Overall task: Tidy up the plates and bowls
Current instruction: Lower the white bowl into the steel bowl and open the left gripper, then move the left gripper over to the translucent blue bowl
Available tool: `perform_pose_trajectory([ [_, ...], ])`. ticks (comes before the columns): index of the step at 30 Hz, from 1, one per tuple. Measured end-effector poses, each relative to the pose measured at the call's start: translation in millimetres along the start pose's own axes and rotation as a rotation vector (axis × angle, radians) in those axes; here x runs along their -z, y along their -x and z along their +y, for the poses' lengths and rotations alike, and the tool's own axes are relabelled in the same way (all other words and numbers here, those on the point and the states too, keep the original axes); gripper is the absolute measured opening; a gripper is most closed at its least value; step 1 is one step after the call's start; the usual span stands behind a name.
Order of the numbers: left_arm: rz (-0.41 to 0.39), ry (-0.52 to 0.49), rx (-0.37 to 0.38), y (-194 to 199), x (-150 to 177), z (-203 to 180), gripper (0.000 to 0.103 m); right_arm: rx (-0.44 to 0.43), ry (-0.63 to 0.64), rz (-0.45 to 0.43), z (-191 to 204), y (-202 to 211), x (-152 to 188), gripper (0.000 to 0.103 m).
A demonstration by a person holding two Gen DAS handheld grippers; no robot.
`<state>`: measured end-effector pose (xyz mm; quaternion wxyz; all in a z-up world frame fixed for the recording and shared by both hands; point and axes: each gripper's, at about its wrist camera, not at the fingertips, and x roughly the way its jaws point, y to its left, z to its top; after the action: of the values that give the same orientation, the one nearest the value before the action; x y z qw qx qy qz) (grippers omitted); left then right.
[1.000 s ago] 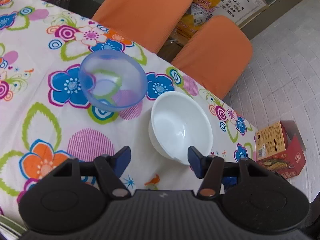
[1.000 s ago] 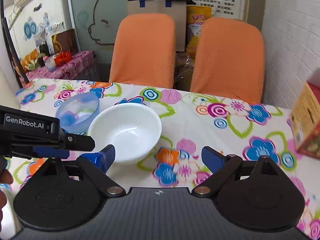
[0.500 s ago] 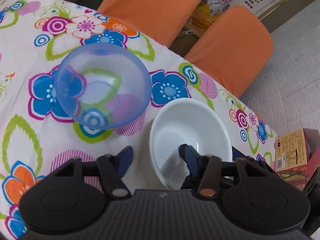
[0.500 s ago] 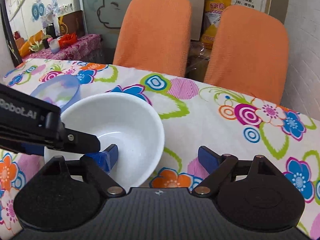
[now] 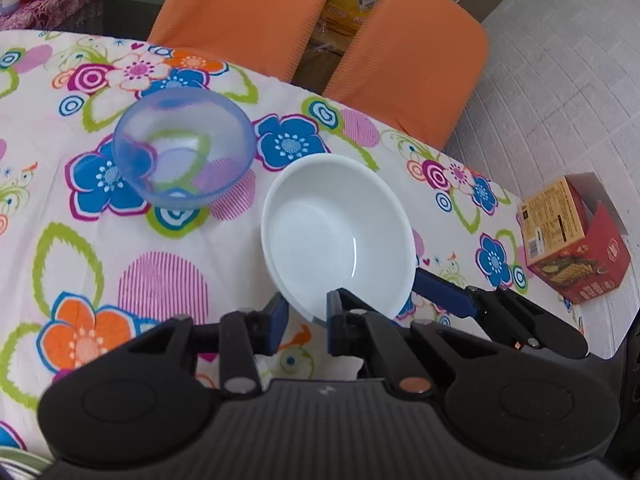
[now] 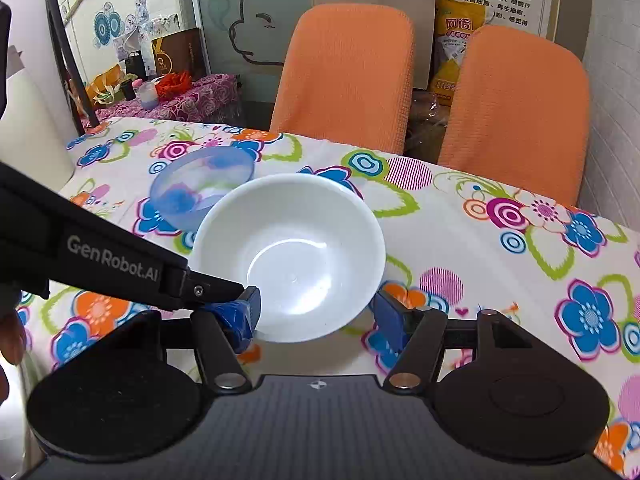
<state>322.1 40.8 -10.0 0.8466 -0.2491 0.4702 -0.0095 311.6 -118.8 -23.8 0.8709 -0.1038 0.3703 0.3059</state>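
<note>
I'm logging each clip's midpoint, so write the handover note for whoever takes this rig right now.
Left gripper: shut on the near rim of the white bowl.
Right gripper: open, its fingers on either side of the same bowl.
Blue translucent bowl: alone on the floral tablecloth, just beyond the white one.
Done: white bowl gripped.
Left: the bowls are not yet stacked. No plates in view.

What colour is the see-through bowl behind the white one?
Pale blue. The see-through bowl shows best in the left wrist view, with the flowery tablecloth visible through it.

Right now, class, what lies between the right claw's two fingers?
The near side of the white bowl, seen in the right wrist view; the left claw pinches its rim.
</note>
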Motion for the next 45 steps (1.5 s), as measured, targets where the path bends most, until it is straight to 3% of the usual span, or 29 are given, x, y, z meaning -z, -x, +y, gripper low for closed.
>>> perform_pose_trajectory([
  [19,-0.03,-0.155,0.126,110.6,143.3,-30.2,0.0,0.095,0.007,-0.091,63.9,136.5,96.9,0.051],
  [28,0.031,-0.181,0.15,114.0,196.7,-23.7,0.0,0.12,-0.005,-0.042,79.9,153.6,142.4,0.051],
  [35,0.084,-0.177,0.164,104.3,211.8,-16.0,0.001,0.119,-0.002,-0.005,84.4,155.0,161.5,0.051],
  [37,0.079,-0.182,0.166,104.6,211.8,-13.8,0.007,0.112,-0.013,-0.008,82.5,157.8,162.9,0.051],
  [39,0.084,-0.177,0.18,106.9,210.4,-11.5,0.024,0.123,-0.02,-0.01,80.7,160.2,164.0,0.052],
  [40,0.081,-0.173,0.187,109.2,209.4,-10.2,0.042,0.135,-0.023,-0.012,78.7,161.5,164.5,0.052],
  [41,0.074,-0.172,0.191,112.1,208.8,-9.4,0.05,0.137,-0.029,-0.016,76.6,163.7,165.1,0.052],
  [45,0.042,-0.185,0.186,121.3,205.5,-7.8,0.05,0.116,-0.085,-0.039,66.7,171.7,166.2,0.053],
])
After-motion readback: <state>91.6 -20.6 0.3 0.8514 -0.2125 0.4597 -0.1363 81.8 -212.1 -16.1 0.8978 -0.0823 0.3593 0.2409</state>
